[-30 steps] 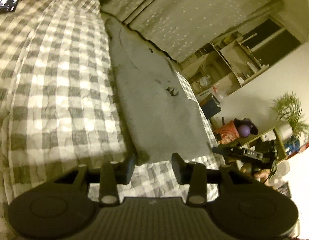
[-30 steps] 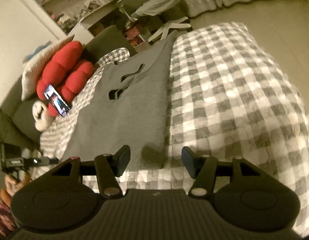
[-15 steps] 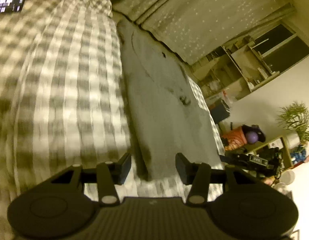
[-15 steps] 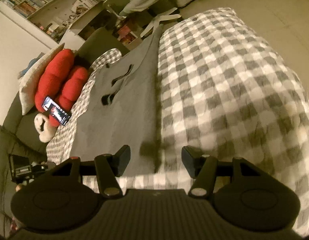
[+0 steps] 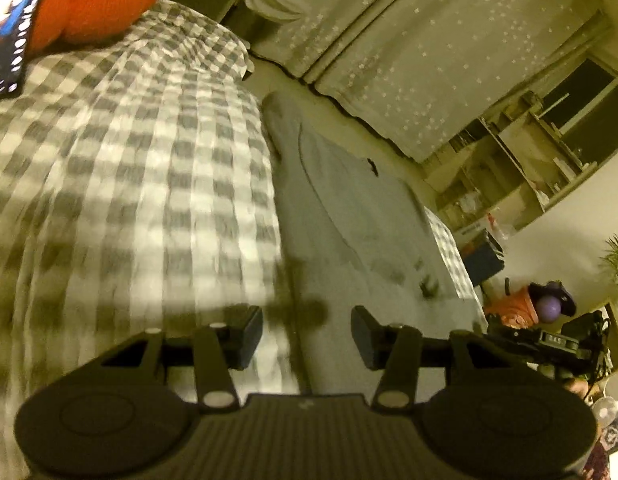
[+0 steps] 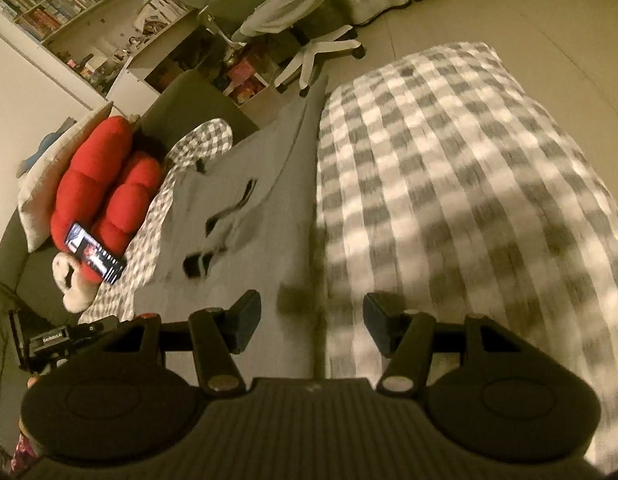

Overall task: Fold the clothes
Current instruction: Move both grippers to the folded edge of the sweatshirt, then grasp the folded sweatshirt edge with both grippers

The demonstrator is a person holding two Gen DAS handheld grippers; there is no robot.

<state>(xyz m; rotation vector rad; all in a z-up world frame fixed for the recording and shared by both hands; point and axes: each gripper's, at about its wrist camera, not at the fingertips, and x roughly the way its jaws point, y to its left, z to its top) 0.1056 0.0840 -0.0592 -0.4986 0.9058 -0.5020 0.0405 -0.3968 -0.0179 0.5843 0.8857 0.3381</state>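
Note:
A grey garment [image 5: 349, 232] lies flat on the grey-and-white checked bedcover [image 5: 149, 200]. In the left wrist view my left gripper [image 5: 307, 334] is open, low over the garment's left long edge, with that edge running between the fingers. In the right wrist view the same garment [image 6: 261, 240] shows dark slits and cords. My right gripper [image 6: 312, 326] is open and straddles the garment's right long edge, over the checked cover [image 6: 449, 200]. Neither gripper holds anything.
A red plush cushion [image 6: 105, 184] with a phone [image 6: 94, 254] on it lies at the bed's left. An office chair [image 6: 305, 28], shelves [image 6: 69, 8] and curtains [image 5: 409, 60] stand beyond the bed. A camera rig [image 5: 549, 344] sits off the bed's end.
Both grippers have moved forward along the garment's long edges and dropped closer to the bed. Their jaws stay open; the garment has not shifted.

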